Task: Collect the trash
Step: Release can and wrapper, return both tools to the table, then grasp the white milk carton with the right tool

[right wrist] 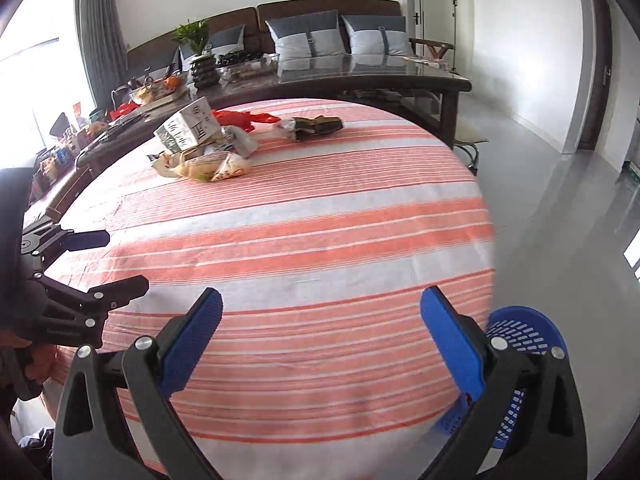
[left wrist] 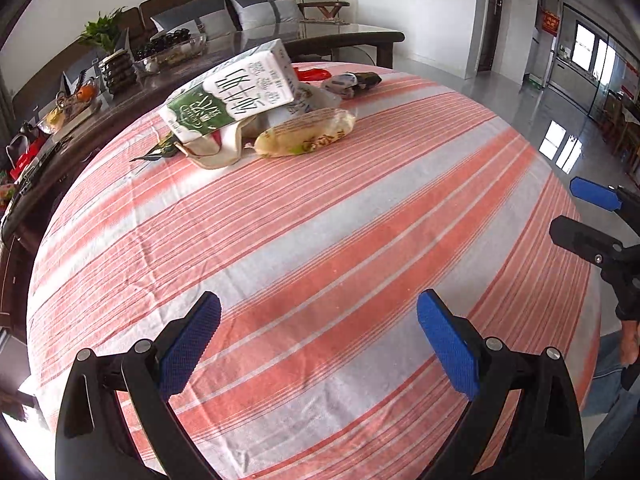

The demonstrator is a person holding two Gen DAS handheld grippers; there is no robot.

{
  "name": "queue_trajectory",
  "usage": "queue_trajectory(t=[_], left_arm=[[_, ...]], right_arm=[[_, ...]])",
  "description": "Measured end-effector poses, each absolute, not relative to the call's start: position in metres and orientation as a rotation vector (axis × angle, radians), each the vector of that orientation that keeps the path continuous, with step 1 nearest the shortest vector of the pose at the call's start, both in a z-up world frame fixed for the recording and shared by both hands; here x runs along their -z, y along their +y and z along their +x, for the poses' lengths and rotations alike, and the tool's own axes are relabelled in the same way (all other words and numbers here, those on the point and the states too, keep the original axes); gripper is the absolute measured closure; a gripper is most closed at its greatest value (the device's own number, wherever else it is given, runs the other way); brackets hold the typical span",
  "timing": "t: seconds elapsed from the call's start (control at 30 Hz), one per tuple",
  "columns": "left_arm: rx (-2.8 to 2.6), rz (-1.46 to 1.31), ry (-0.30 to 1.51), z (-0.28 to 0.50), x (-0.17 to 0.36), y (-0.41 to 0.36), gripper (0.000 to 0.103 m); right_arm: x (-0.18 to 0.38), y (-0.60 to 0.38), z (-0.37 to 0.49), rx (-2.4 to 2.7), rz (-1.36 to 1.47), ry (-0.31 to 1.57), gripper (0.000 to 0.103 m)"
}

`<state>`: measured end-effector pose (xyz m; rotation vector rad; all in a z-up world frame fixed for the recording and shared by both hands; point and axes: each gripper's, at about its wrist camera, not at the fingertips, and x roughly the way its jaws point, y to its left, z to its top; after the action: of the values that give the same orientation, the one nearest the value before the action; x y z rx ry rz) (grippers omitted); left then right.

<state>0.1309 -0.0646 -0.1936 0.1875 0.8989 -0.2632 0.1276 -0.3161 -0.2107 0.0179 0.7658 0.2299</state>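
Both pairs of my fingers stand wide apart with nothing between them: the left gripper (left wrist: 319, 344) hangs over the near part of the desk (left wrist: 360, 240), and the right gripper (right wrist: 321, 342) hangs over the same striped cloth near its right edge, each showing blue pads (left wrist: 188, 350) on black arms. Just beyond the right fingers, below the desk's edge, sits a blue perforated basket (right wrist: 524, 332) on the floor. From the left view the right gripper also shows at the far right edge, and from the right view the left one shows at the far left. Well away from both, on the far side of the desk, lies the trash: a green-and-white milk carton (left wrist: 236, 88) tilted on top of crumpled white wrappers (left wrist: 224, 152), with a yellowish clear packet (left wrist: 306, 132) touching that heap on its near side. Farther back lie a red plastic scrap (left wrist: 314, 75) and a dark wrapper (left wrist: 356, 82). Behind the desk runs a long dark table (right wrist: 360, 76) crowded with bowls, a potted plant (right wrist: 194, 36) and a sofa with grey cushions.
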Motion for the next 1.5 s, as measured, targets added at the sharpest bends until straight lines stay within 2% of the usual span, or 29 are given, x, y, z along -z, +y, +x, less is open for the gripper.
queue_trajectory(t=[0.2,0.4,0.63,0.73,0.9,0.93,0.97,1.07,1.13,1.33,1.5], left_arm=[[0.165,0.201,0.893,0.140,0.193,-0.021,0.006],[0.165,0.059,0.956,0.157,0.199,0.012,0.005],[0.143,0.081,0.960,0.157,0.200,0.006,0.004],[0.144,0.080,0.961,0.157,0.200,0.006,0.004],[0.144,0.079,0.961,0.157,0.200,0.006,0.004],[0.144,0.078,0.961,0.157,0.200,0.006,0.004],[0.144,0.078,0.961,0.157,0.200,0.006,0.004],[0.144,0.079,0.961,0.157,0.200,0.006,0.004],[0.144,0.079,0.961,0.157,0.200,0.006,0.004],[0.144,0.079,0.961,0.157,0.200,0.006,0.004],[0.144,0.078,0.961,0.157,0.200,0.006,0.004]], right_arm=[[0.217,-0.269,0.159,-0.304,-0.066,0.820,0.006],[0.218,-0.258,0.185,-0.323,-0.117,0.846,0.006],[0.158,-0.202,0.245,-0.470,-0.319,0.736,0.007],[0.148,-0.157,0.287,-0.580,-0.435,0.812,0.007],[0.161,-0.109,0.324,-0.591,-0.602,0.905,0.008],[0.163,-0.105,0.326,-0.598,-0.606,0.924,0.015],[0.166,-0.104,0.327,-0.601,-0.604,0.943,0.045],[0.163,-0.111,0.318,-0.580,-0.562,0.936,0.059],[0.154,-0.125,0.303,-0.568,-0.504,0.896,0.064],[0.128,-0.217,0.246,-0.412,-0.182,0.756,0.064],[0.174,-0.273,0.210,-0.206,-0.061,0.776,0.063]])
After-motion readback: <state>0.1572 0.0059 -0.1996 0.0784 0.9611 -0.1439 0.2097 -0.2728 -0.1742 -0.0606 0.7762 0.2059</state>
